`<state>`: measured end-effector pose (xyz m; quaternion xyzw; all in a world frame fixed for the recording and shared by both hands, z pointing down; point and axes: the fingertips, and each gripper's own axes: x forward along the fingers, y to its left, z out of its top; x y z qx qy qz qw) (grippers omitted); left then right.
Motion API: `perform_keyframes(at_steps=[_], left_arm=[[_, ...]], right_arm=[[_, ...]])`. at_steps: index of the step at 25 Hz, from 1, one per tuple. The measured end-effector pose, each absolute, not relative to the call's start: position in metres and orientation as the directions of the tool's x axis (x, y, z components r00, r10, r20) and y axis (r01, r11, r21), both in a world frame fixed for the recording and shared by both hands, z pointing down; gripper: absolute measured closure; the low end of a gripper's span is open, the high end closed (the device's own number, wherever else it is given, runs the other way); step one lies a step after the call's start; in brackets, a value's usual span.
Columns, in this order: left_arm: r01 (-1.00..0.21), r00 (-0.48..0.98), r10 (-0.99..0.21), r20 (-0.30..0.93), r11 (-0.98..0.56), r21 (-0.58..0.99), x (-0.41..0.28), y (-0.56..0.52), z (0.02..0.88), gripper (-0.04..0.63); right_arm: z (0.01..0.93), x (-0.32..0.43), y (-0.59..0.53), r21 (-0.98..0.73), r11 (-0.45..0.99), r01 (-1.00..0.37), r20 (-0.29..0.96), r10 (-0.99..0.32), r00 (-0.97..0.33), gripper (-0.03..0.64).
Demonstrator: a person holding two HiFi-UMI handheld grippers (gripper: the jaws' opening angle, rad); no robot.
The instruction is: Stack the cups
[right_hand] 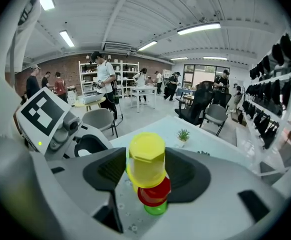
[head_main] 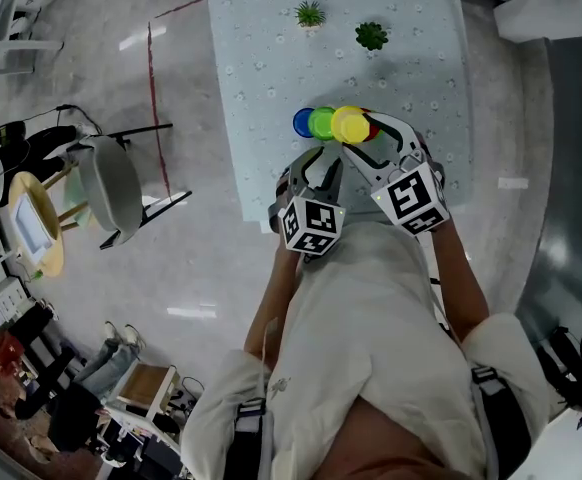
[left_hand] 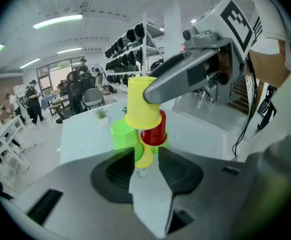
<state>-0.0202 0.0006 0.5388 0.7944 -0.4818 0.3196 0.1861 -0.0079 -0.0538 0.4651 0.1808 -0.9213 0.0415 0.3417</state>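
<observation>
On the bench (head_main: 261, 58), covered by a pale patterned cloth, a stack of upturned cups was being assembled: a yellow cup (right_hand: 146, 151) was seated base-up on a red cup (right_hand: 155, 193), which in turn was seated on a green cup (right_hand: 156, 207). The jaws of the right gripper (right_hand: 146, 164) were spread to either side of the yellow cup, close beside its wall, and no pressing of the pads on it could be made out. This was judged to be a release position, the cup being already borne by the stack. The jaws of the left gripper (left_hand: 146, 160) were set narrow and were pinching a lower yellow cup (left_hand: 144, 155) at bench level, just beside a second green cup (left_hand: 121, 134). This grip was judged to be a steadying hold. A blue cup (head_main: 304, 122) was placed at the left end of the group, not yet stacked. Two small potted plants (head_main: 310, 13) were stood well apart from the work. No brand, label or lettering was legible on any cup. Only square black-and-white markers were carried on each marker cube (head_main: 311, 226), and no readable text was found on them.
</observation>
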Motion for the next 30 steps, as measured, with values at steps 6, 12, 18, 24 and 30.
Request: perform_keyframes(at_steps=[6, 12, 18, 24, 30], left_arm=[[-0.885, 0.329, -0.65, 0.685, -0.466, -0.016, -0.022, 0.001, 0.537, 0.44], [-0.88, 0.335, -0.653, 0.679, -0.474, -0.021, -0.022, 0.004, 0.534, 0.44], [-0.873, 0.341, -0.663, 0.666, -0.486, -0.038, -0.024, 0.006, 0.527, 0.446], [-0.869, 0.367, -0.701, 0.611, -0.492, -0.043, -0.026, 0.005, 0.513, 0.466], [-0.853, 0.405, -0.733, 0.546, -0.519, -0.063, -0.022, 0.004, 0.494, 0.476]], right_arm=[[0.465, -0.006, -0.055, 0.053, 0.927, -0.371, 0.65, -0.314, -0.692, 0.337], [0.461, 0.001, -0.055, 0.071, 0.916, -0.395, 0.65, -0.343, -0.678, 0.331], [0.452, 0.01, -0.052, 0.089, 0.883, -0.46, 0.621, -0.411, -0.667, 0.364], [0.447, 0.024, -0.042, 0.107, 0.846, -0.522, 0.596, -0.475, -0.648, 0.396], [0.446, 0.039, -0.028, 0.114, 0.802, -0.586, 0.573, -0.535, -0.621, 0.426]])
